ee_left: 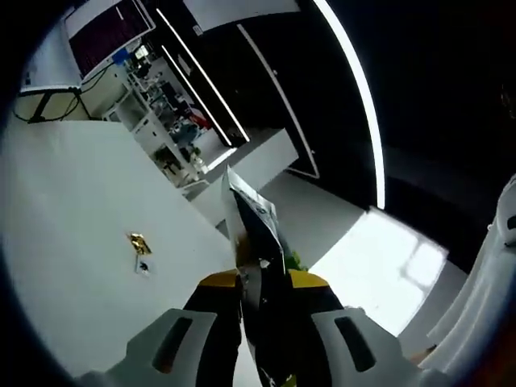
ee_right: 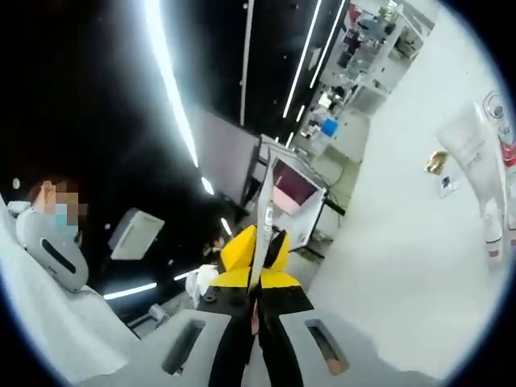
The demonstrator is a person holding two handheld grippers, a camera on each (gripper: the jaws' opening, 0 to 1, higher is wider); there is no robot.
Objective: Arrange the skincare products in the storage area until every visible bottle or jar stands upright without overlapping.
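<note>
Left gripper (ee_left: 262, 278): jaws pinched on a flat foil sachet (ee_left: 251, 222) that stands up between them.
Right gripper (ee_right: 260, 278): jaws pinched on the thin edge of a sachet (ee_right: 264, 201).
White table (ee_left: 72, 234): a small gold packet (ee_left: 139, 242) lies on it.
White tube (ee_right: 468, 153): upright at the table's far side, just beside other bottles (ee_right: 501, 161).
</note>
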